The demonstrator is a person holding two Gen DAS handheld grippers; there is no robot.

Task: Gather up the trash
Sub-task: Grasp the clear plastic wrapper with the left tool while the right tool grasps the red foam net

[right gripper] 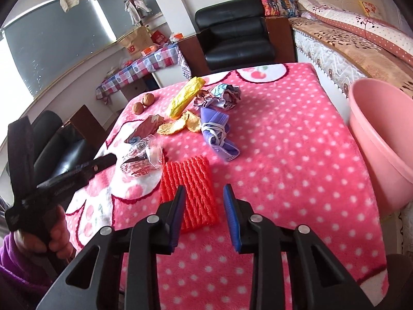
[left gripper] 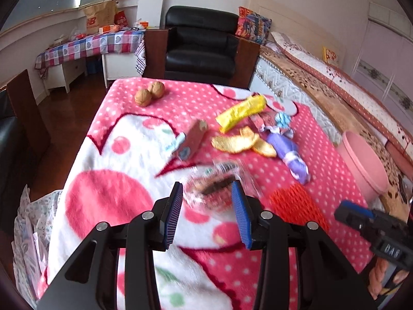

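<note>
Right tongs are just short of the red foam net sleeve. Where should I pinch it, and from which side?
Take the red foam net at its near edge, coming straight forward and down with the right tongs, which are open. It lies flat on the blanket, ribs running away from you, so closing across the ribs should bunch the soft mesh. The clear wrapper lies close on its left; stay off it.

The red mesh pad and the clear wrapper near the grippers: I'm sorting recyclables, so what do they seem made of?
The red mesh pad looks like soft foam netting, matte, judging by its puffy woven ribs. The clear wrapper looks like thin glossy plastic film: it is see-through, crinkled and printed. It is blurred in the left wrist view, so that is a guess from the right wrist view.
</note>
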